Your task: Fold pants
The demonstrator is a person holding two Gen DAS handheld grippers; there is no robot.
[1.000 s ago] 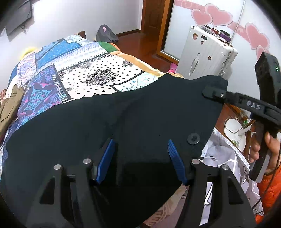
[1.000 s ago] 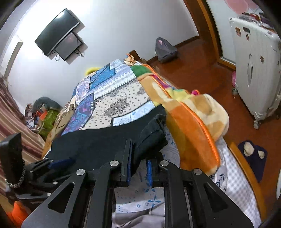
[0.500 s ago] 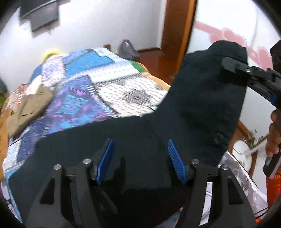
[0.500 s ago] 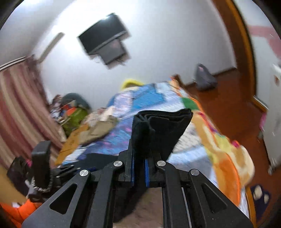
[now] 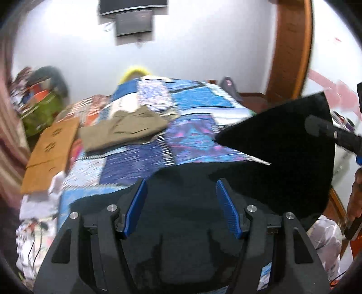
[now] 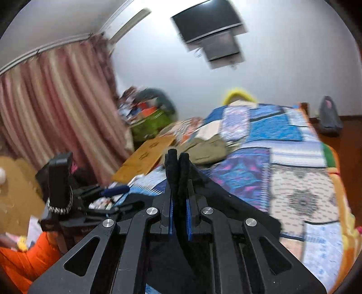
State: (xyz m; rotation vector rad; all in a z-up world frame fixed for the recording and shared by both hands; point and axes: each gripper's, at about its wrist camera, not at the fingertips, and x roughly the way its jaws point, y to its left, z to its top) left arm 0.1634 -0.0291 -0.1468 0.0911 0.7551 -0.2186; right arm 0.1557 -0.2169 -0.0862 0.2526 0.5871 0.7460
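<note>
Black pants lie across the near end of the patterned bedspread. My right gripper is shut on a bunched corner of the black pants and holds it lifted above the bed; from the left wrist view this raised flap hangs from the right gripper's finger. My left gripper is open, its blue pads spread over the pants lying flat. In the right wrist view the left gripper shows at the left, low over the bed edge.
Folded olive-brown clothes lie farther up the bed. A flat cardboard box sits at the bed's left edge, with a curtain beyond. A wall television hangs ahead. A wooden door frame stands at the right.
My right gripper has lifted the pants corner up and swung it leftward over the bed. Both views have turned toward the head of the bed. My left gripper stays open over the pants.
</note>
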